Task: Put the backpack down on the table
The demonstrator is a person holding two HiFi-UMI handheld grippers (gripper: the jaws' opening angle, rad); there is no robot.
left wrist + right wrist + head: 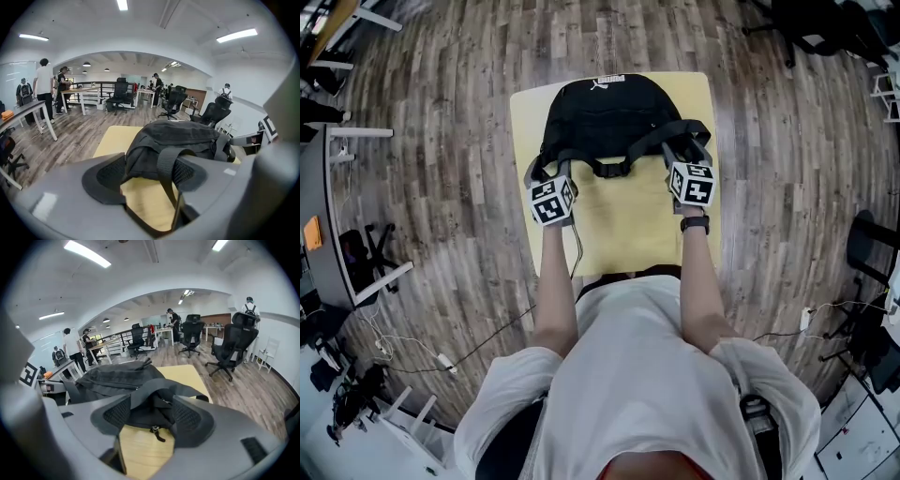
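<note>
Backpack (605,112) rests on table (628,225) (straps (166,161) draped over parted jaws).

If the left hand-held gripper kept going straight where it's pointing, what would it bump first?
Probably the shoulder strap, hanging between the left hand-held gripper's open jaws; right behind it lies the black backpack on the yellow table. The strap may already touch one jaw.

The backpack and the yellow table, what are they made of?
The backpack looks like black woven fabric, probably nylon or polyester: it is matte, sags softly and has webbing straps. The table top looks like a smooth pale yellow board, perhaps laminate or painted wood; no grain shows, so I cannot be sure.
</note>
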